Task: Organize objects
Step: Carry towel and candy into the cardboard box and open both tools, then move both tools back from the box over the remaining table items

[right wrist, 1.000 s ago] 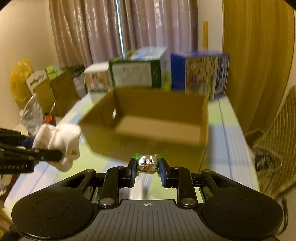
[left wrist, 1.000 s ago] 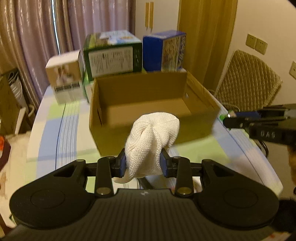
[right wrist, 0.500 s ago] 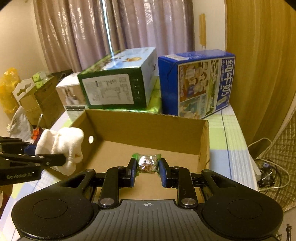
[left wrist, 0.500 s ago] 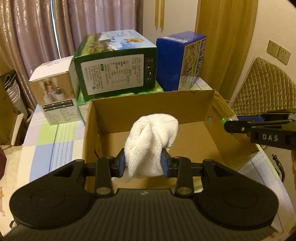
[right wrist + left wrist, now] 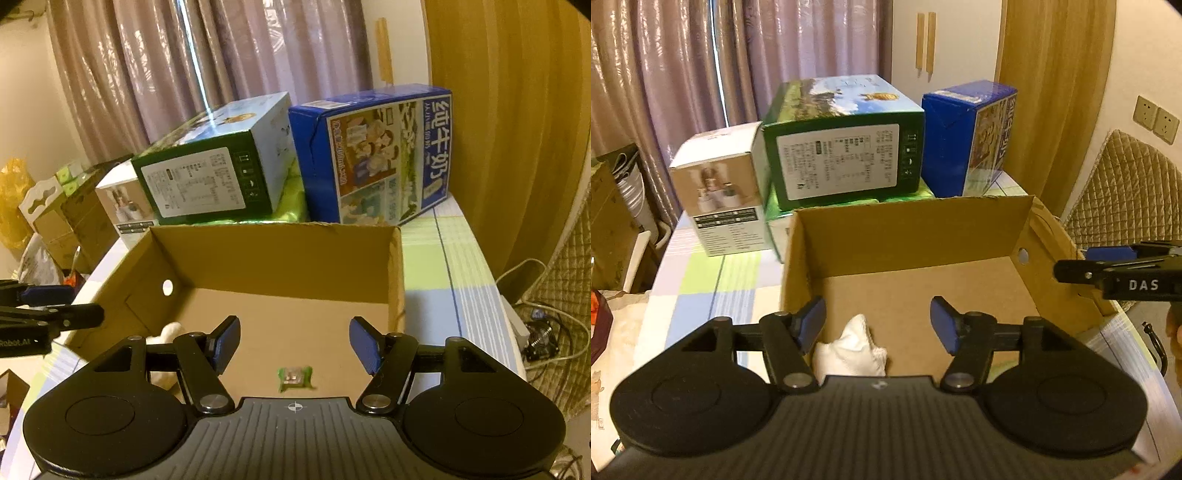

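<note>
While both pairs of fingers gape wide and empty, left gripper (image 5: 878, 325) and right gripper (image 5: 294, 345) hang over one cardboard box (image 5: 908, 229). One white cloth bundle (image 5: 849, 350) lies inside below the left fingers, its lower part hidden, tip pointing away; one green-wrapped candy (image 5: 294, 376), blurred, lies below the right fingers, long axis crosswise

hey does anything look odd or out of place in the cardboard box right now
Nothing stands out. The white cloth bundle and the small green-wrapped snack lie inside the cardboard box, apart from each other. Left gripper and right gripper are open above them.
</note>
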A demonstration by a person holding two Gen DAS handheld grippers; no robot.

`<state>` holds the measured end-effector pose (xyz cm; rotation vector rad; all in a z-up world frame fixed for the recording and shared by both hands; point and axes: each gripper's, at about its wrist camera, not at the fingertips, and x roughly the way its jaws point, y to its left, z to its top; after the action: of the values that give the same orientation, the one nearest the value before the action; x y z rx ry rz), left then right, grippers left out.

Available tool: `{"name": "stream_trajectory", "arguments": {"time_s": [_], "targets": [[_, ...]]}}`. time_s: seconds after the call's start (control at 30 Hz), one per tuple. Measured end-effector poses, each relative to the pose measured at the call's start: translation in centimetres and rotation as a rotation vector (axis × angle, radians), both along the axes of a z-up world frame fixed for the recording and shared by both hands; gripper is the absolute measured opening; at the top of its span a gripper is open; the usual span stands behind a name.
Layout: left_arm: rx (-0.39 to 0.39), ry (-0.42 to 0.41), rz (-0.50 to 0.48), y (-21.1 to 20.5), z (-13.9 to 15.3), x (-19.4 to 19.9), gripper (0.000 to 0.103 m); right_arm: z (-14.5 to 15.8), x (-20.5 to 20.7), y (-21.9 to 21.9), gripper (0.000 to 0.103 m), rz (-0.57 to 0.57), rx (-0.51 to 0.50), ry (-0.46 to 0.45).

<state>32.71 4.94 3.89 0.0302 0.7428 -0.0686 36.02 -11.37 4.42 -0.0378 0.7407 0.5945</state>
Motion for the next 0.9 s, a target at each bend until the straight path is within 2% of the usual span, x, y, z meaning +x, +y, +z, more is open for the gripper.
{"name": "stream_trajectory", "arguments": {"time_s": [0.17, 0.23, 0.37, 0.43, 0.6, 0.8, 0.9], "targets": [[-0.014, -0.016, 0.022, 1.0, 1.5, -3.8, 0.069, 2.3, -4.1, -1.5, 0.072, 0.0, 0.033, -0.022], [-0.013, -0.025, 0.029, 1.2, 2.0, -5.7, 0.075, 3.2, -6.4, -2.1, 0.077, 0.004, 0.043, -0.038], [-0.034, -0.03, 0.04, 1.5, 2.7, -10.2, 0.078, 4.4, -11.0, -3.1, 0.086, 0.015, 0.047, -0.058], [-0.036, -0.033, 0.044, 1.5, 2.9, -12.3, 0.084, 4.7, -13.6, -3.7, 0.09, 0.02, 0.043, -0.075], [-0.019, -0.03, 0.055, 1.3, 2.6, -17.3, 0.093, 4.1, -18.5, -4.9, 0.096, 0.026, 0.006, -0.089], [0.0, -0.024, 0.057, 0.9, 1.7, -21.9, 0.102, 2.4, -23.3, -7.0, 0.097, -0.027, 0.013, -0.031], [-0.011, -0.013, 0.064, 0.8, 0.9, -24.0, 0.102, 1.3, -25.6, -7.7, 0.097, -0.04, -0.002, -0.023]]}}
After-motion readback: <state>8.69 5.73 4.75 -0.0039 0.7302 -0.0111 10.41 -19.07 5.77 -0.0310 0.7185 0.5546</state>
